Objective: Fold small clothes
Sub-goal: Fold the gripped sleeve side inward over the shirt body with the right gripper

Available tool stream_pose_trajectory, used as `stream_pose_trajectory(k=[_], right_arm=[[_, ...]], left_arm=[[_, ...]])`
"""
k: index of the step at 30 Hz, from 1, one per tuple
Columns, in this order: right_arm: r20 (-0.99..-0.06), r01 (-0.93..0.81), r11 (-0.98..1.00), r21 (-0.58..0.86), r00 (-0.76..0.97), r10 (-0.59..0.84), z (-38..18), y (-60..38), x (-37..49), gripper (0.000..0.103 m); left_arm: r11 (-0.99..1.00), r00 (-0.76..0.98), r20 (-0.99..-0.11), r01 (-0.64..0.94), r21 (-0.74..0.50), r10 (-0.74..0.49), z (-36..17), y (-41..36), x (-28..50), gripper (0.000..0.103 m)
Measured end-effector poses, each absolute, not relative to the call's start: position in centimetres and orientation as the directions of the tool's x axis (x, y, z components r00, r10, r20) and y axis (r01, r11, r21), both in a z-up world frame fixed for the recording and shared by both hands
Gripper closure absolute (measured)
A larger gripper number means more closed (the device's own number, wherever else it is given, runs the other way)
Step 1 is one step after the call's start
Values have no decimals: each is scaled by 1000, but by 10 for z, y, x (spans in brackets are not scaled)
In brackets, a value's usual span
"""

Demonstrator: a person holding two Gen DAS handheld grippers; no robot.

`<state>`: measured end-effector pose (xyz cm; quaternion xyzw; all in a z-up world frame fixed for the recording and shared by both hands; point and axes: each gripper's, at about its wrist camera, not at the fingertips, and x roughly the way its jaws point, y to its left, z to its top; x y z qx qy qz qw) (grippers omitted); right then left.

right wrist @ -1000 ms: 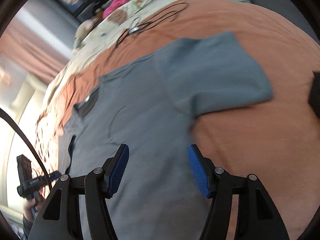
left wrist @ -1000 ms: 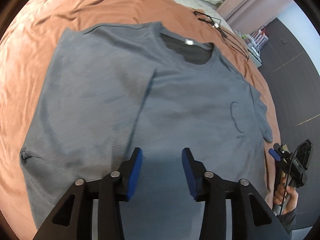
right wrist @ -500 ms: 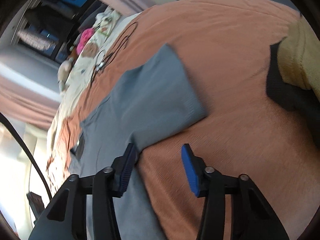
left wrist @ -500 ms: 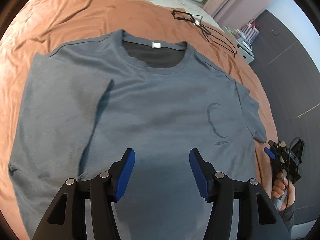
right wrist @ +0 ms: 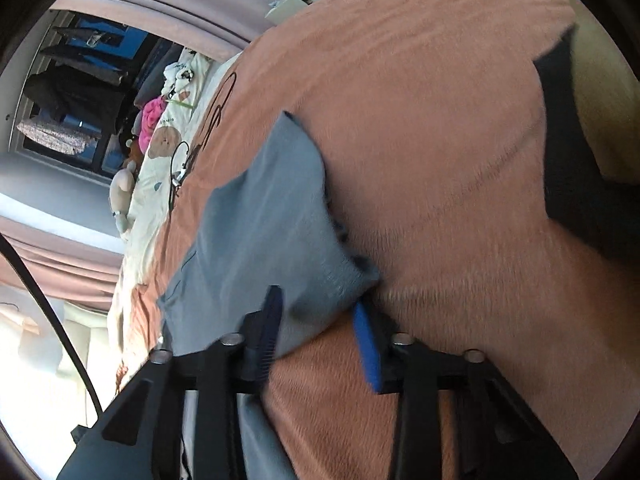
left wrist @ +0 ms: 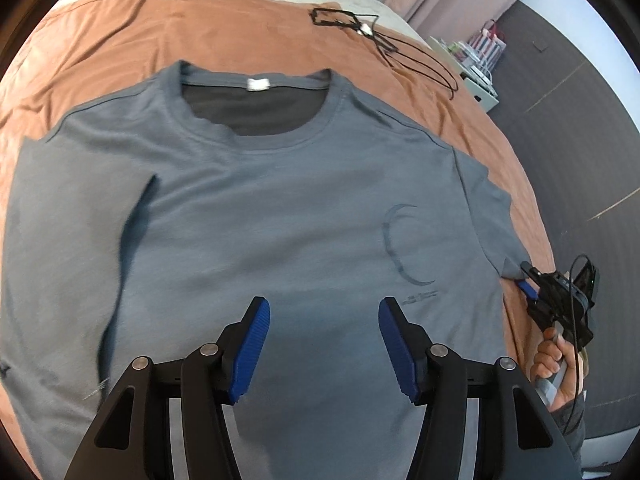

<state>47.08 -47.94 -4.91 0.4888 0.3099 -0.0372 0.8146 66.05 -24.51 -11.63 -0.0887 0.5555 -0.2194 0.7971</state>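
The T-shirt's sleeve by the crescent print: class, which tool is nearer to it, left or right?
Right. The right tool has been closing around that sleeve's corner; the left tool hovers open above the T-shirt's lower middle.

One T-shirt [left wrist: 280,208], two tools

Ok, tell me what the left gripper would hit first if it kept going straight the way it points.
Most likely the grey T-shirt: the left gripper points down at the shirt's lower front, spread on the orange blanket, with nothing between its open fingers. How far above the cloth it sits is unclear.
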Motion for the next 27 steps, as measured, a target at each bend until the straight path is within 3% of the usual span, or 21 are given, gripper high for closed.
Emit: stream_pose_trajectory(k=[1,4,27], right_arm=[[-541,362,527,769,807,235,-48,-479,472,92],[-526,332,563,757,820,224,-39,-475,473,96],[-415,-80,803,590,823,387,22,-439,494,98]], left_arm=[[886,285,-846,256,-387,-451,-116,-250,661,44],[878,278,-842,272,-393,-463,-117,-264,662,44],[837,217,-831,343,-426,-512,-127,-325,661,44]])
